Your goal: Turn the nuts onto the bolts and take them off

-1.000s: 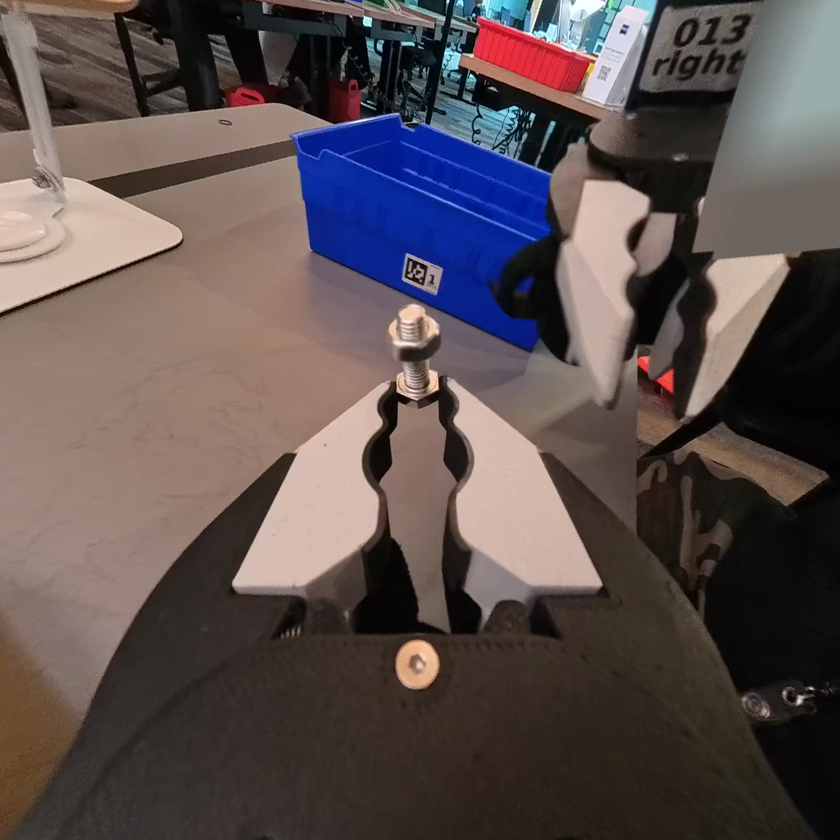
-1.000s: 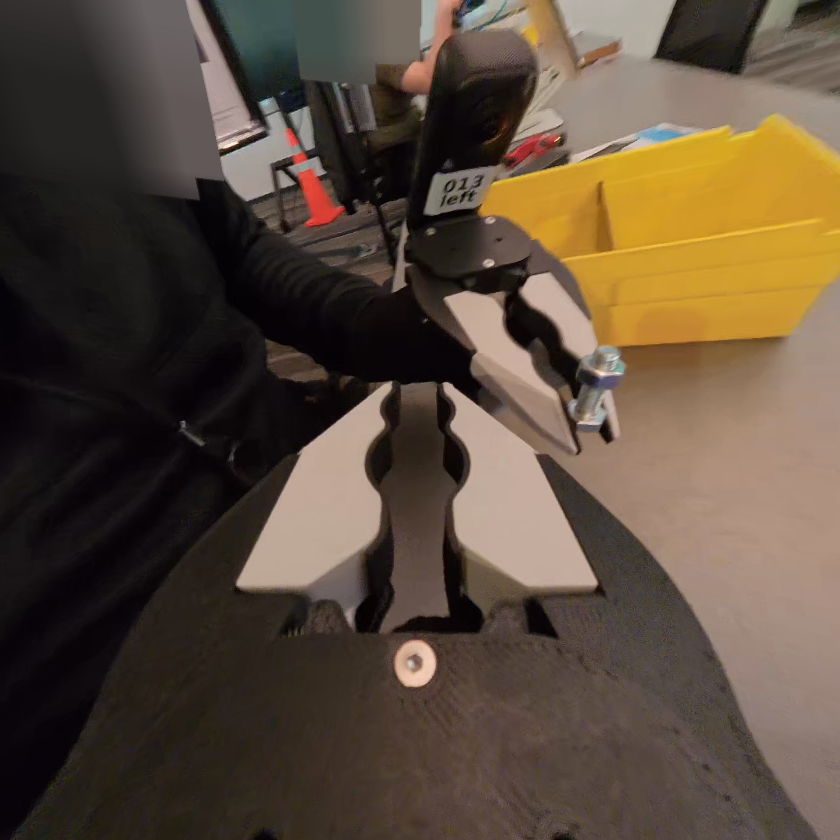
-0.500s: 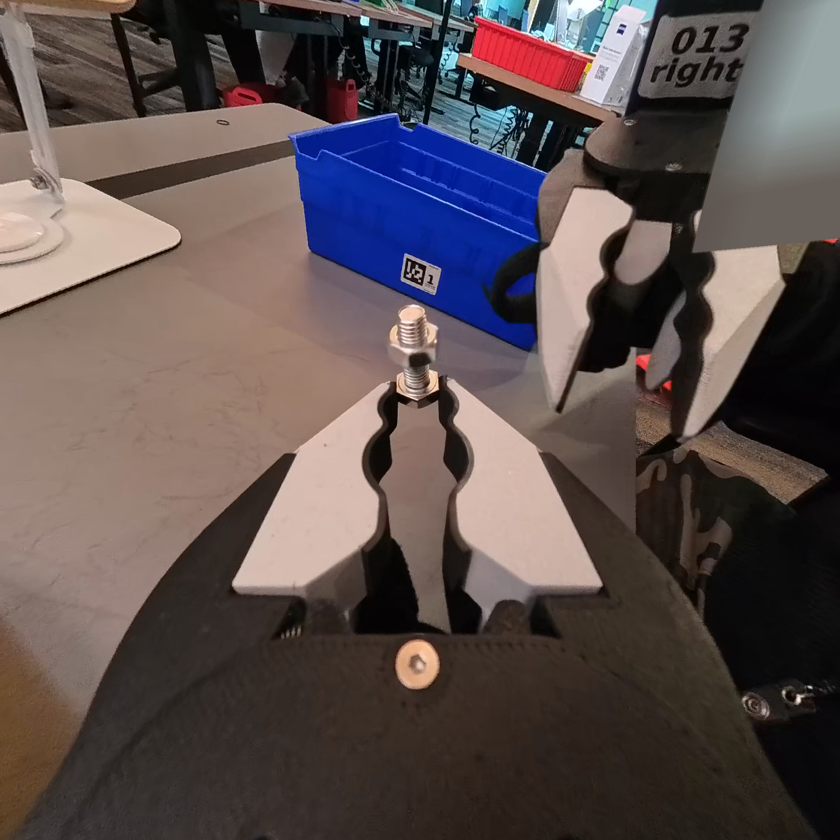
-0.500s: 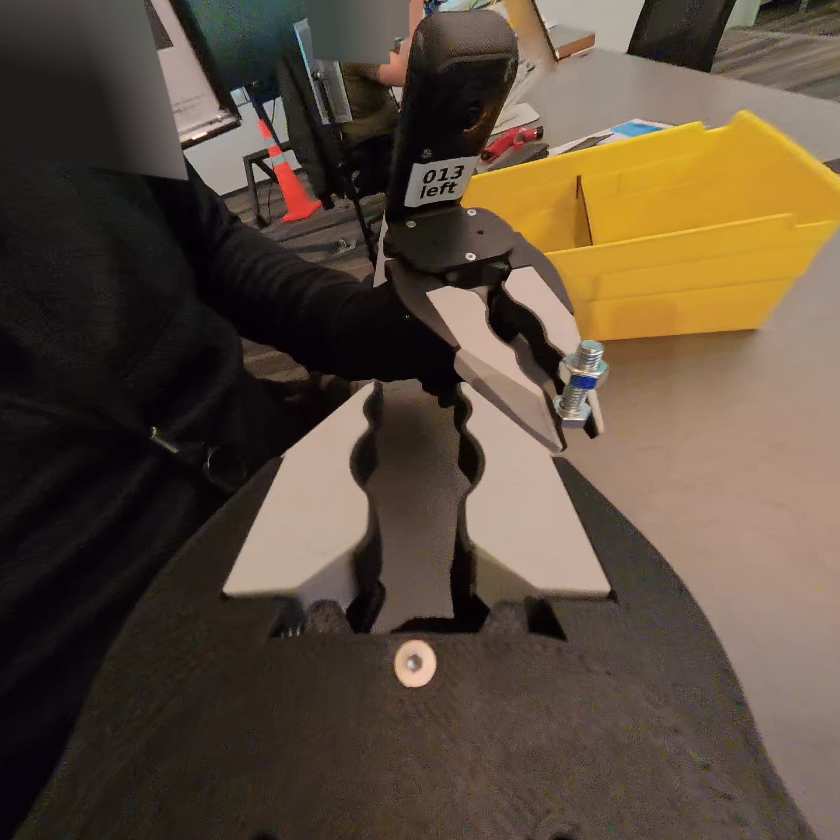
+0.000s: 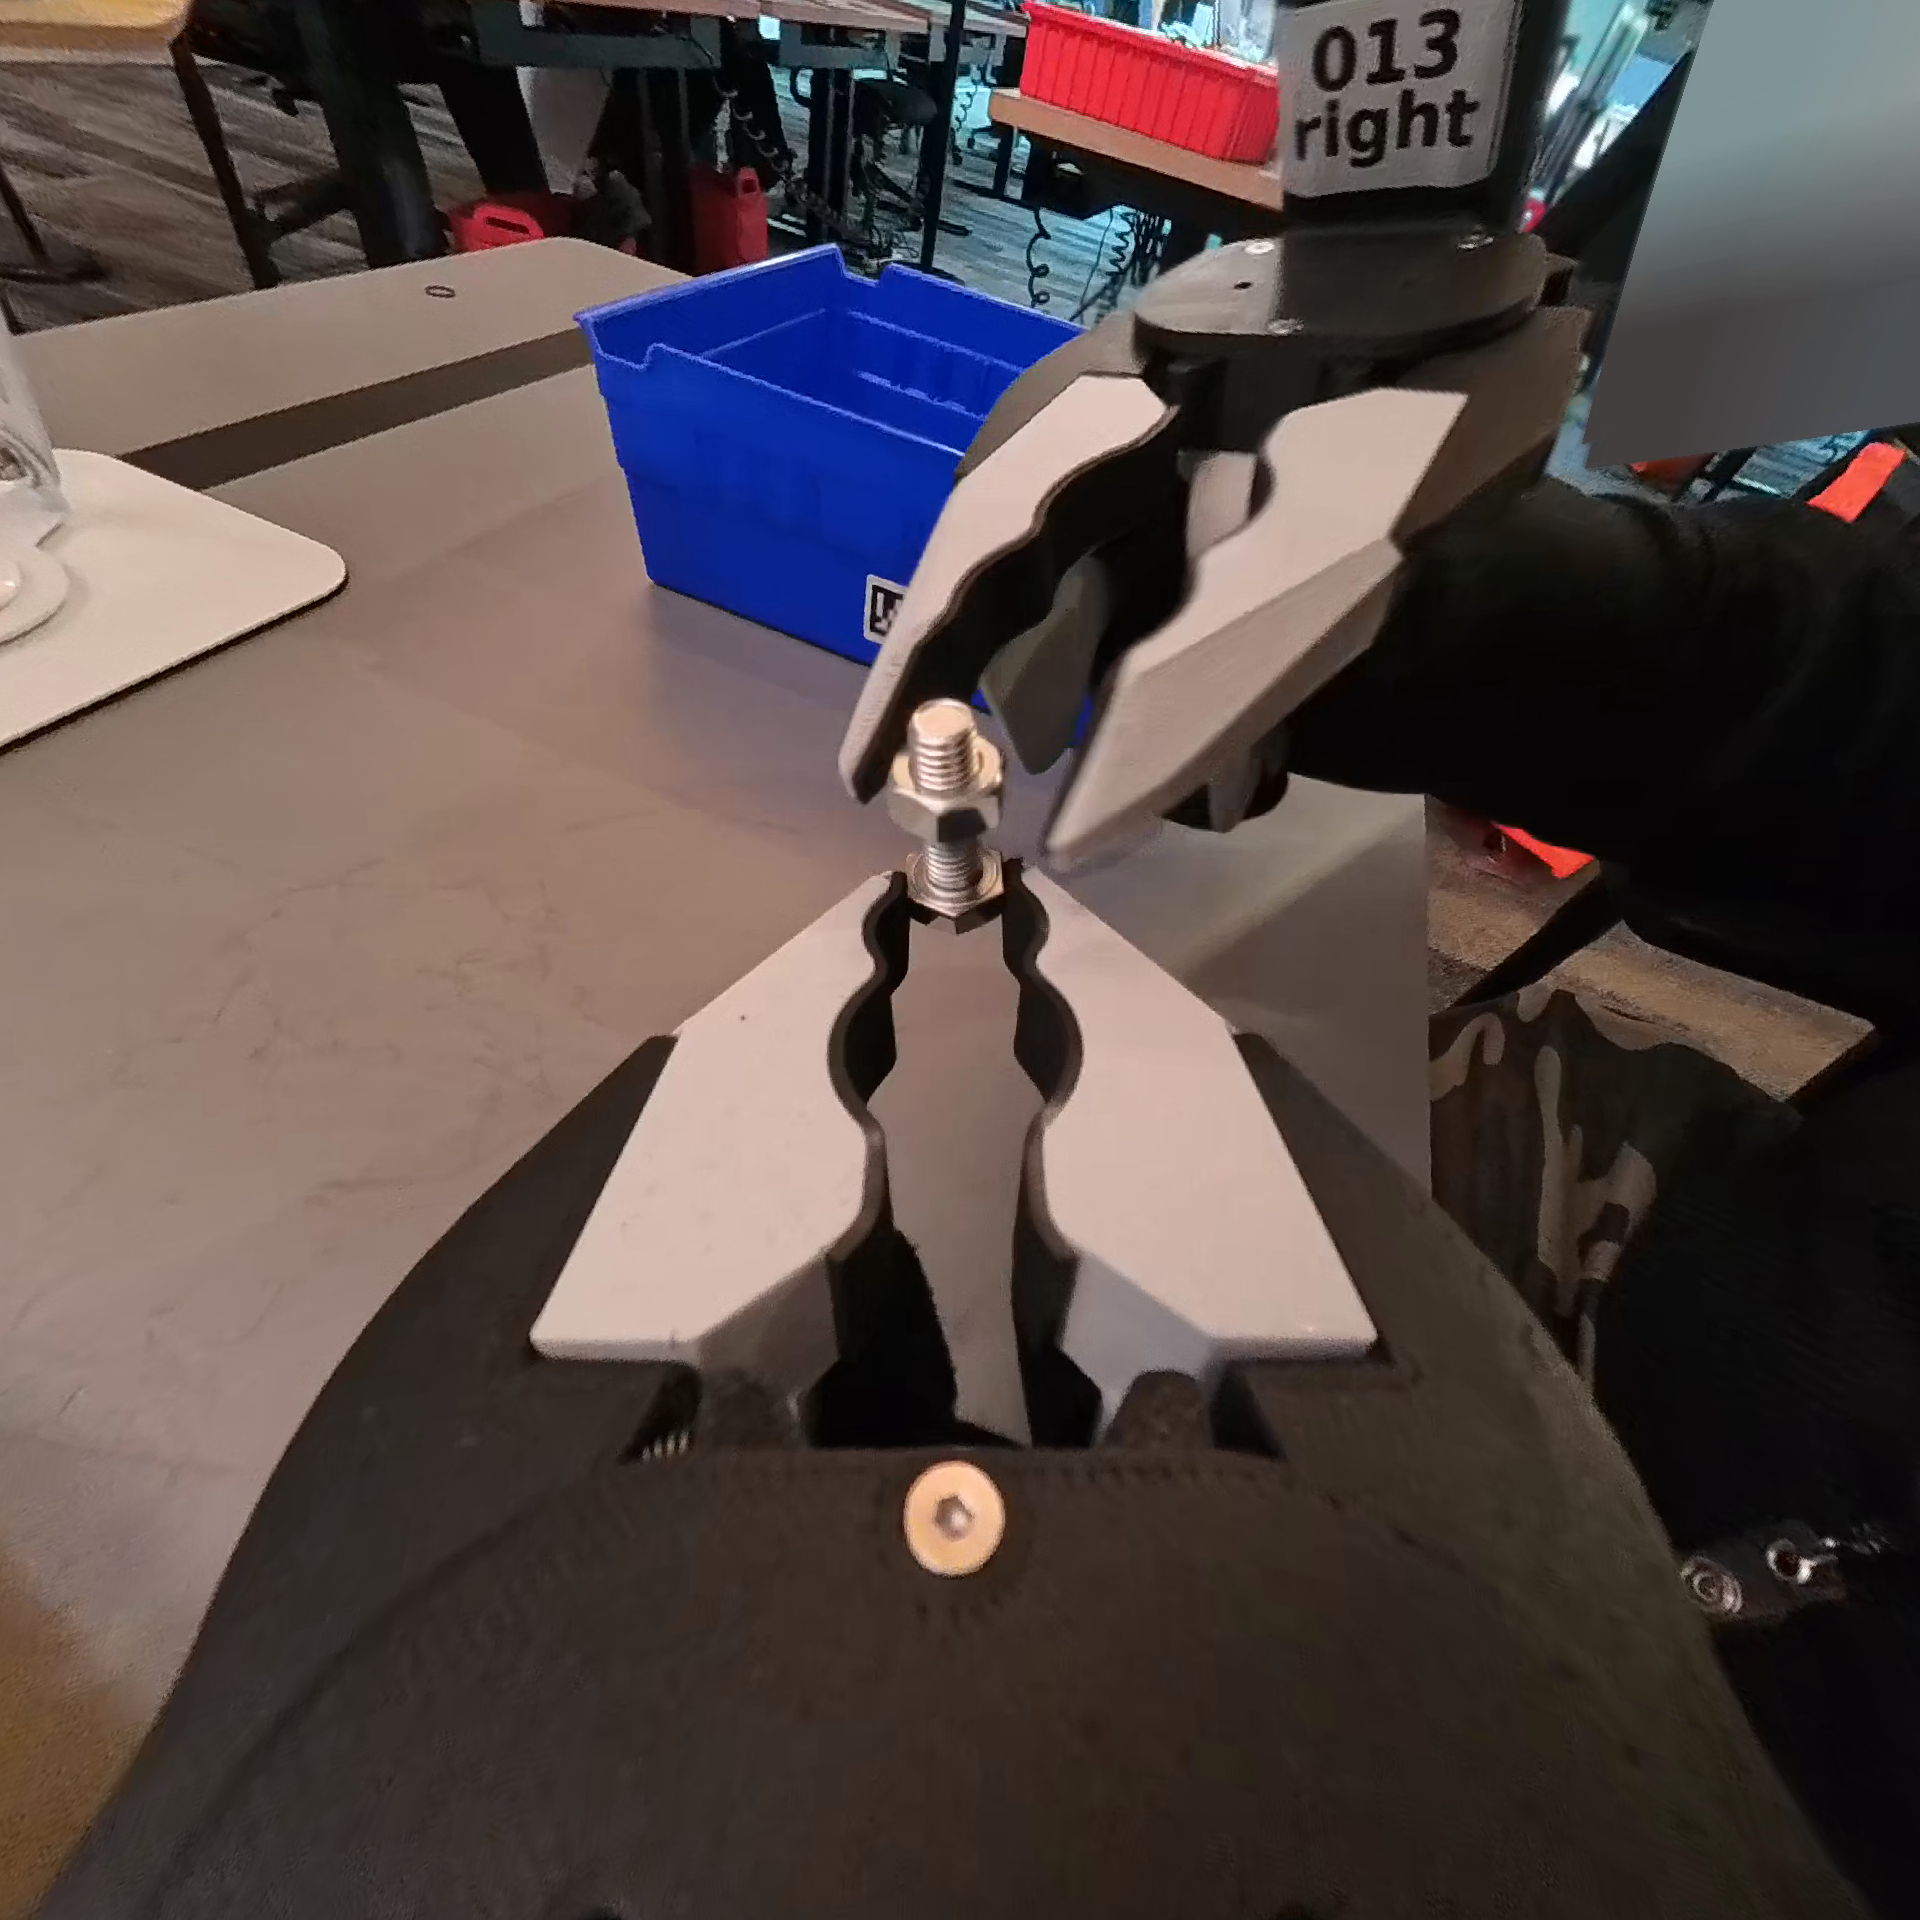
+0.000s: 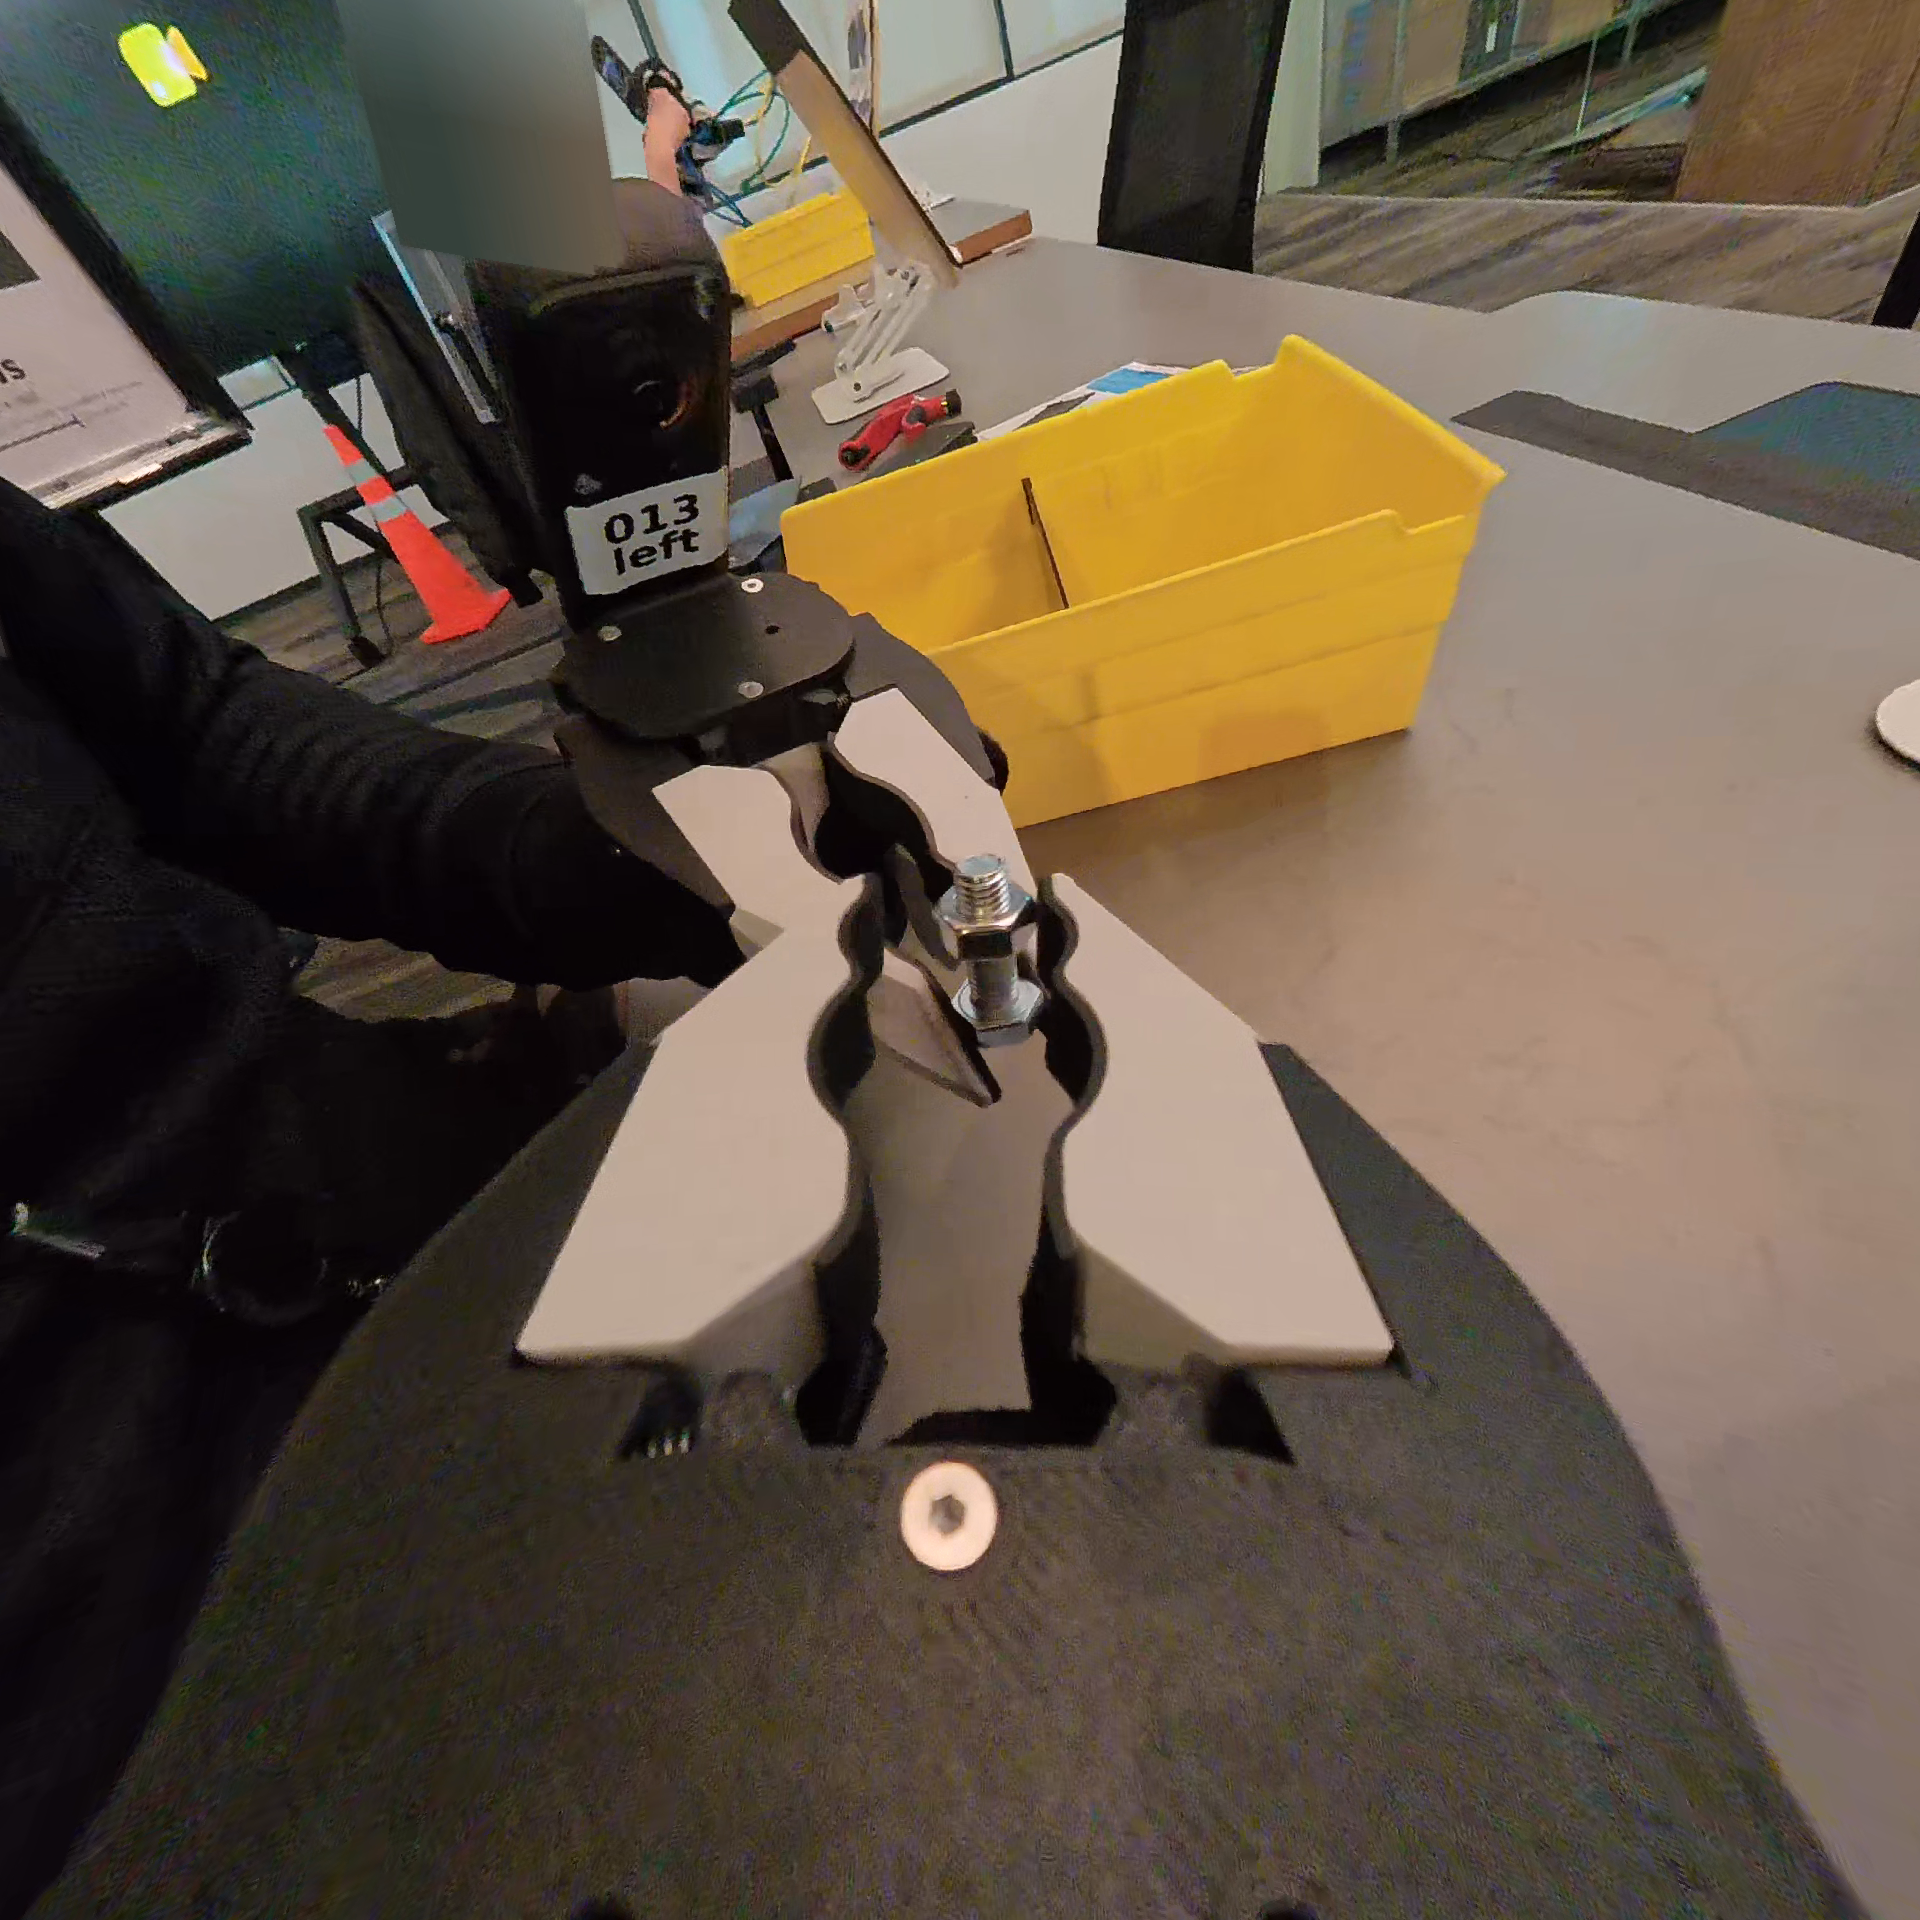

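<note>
**Bolt held upright, second claw parked around the nut**

Left gripper is clamped tight on the hex head of the bolt, so the threaded shank stands straight up off its fingertips, above the grey table. The nut sits most of the way up the thread, with a few turns poking out on top.

Right gripper comes in from about 2 o'clock in the left wrist view and its fingers are spread either side of the nut. One grey tip looks to be touching the nut's flat; the other has a clear gap, so it isn't squeezing.

Blue bin is behind the bolt at roughly 12 o'clock. In the right wrist view a yellow divided bin sits at about 1 o'clock, well apart from the grippers.
</note>
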Tool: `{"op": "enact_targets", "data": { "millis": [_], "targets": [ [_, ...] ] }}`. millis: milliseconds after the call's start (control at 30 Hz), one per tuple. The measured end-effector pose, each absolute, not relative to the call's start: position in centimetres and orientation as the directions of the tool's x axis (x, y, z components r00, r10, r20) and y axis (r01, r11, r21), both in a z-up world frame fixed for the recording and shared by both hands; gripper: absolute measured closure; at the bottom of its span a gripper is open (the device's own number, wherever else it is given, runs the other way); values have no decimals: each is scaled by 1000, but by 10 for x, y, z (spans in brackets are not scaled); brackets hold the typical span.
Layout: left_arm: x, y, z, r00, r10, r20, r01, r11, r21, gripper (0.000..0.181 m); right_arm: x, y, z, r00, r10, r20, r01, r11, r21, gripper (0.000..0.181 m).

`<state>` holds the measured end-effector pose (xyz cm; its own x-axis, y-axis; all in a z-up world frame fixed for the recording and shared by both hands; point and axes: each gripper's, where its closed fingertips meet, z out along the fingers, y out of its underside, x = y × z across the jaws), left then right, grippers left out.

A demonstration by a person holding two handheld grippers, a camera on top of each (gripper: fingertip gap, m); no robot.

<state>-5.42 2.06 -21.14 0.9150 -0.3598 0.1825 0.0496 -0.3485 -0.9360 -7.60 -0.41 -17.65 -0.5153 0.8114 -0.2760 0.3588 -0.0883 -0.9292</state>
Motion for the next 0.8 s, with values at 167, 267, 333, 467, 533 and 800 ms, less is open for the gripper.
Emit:
{"op": "enact_targets", "data": {
  "millis": [167, 267, 333, 467, 533, 800],
  "targets": [
    [-50, 21, -211, 908, -378, 182, 46, -342, -939, 165, -76, 0, -177, -498, 818, -287, 365, -102, -925, 165],
    [-50, 22, -205, 909, -377, 178, 57, -311, -949, 165, -75, 2, -172, -489, 830, -270, 353, -94, -931, 165],
    [-51, 21, -201, 908, -380, 178, 62, -298, -953, 165, -72, 7, -165, -478, 844, -242, 339, -76, -938, 165],
    [-46, 19, -200, 885, -425, 192, 65, -295, -953, 173, -62, 36, -141, -422, 884, -202, 300, -74, -951, 168],
    [-43, 18, -201, 881, -437, 180, 47, -298, -953, 181, -53, 64, -131, -350, 919, -180, 293, -75, -953, 168],
    [-38, 19, -205, 877, -448, 176, 30, -315, -949, 181, 14, 212, -151, 81, 996, -23, 497, -60, -866, 168]
  ]
}}
